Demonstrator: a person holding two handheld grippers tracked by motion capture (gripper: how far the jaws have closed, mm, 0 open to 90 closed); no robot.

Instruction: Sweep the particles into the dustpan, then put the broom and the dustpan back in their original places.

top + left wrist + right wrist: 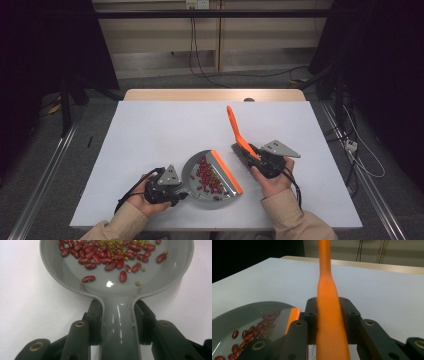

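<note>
The white worktop [150, 130] carries everything, with the work going on at its near middle. Largest of the things on it is the grey dustpan [200, 192], lying flat near the front edge. Its long axis runs diagonally in the high view: the handle points toward the near left and the orange lip [226, 171] faces the far right. In its bowl lies a heap of red kidney beans [206, 175] mixed with small greenish beans [113, 250], gathered toward the lip end.

Just right of the dustpan is the orange brush handle [235, 129], a slim tapering stick. It stands tilted, its free end pointing away from the person and slightly left, well above the worktop. Its head is hidden behind the gripper, so the bristles cannot be made out.

The left gripper [117, 322] is closed on the dustpan's handle, its two black pads pressing on either side of the grey neck where it joins the bowl. The right gripper [329, 315] is clamped on the thick lower part of the brush handle, pads tight against both sides of it.

The left hand [145, 197] sits low near the front edge, forearm coming in from the bottom left, gripper pointing right along the worktop. The right hand [272, 177] comes in from the bottom right, gripper aimed forward and to the left.
</note>
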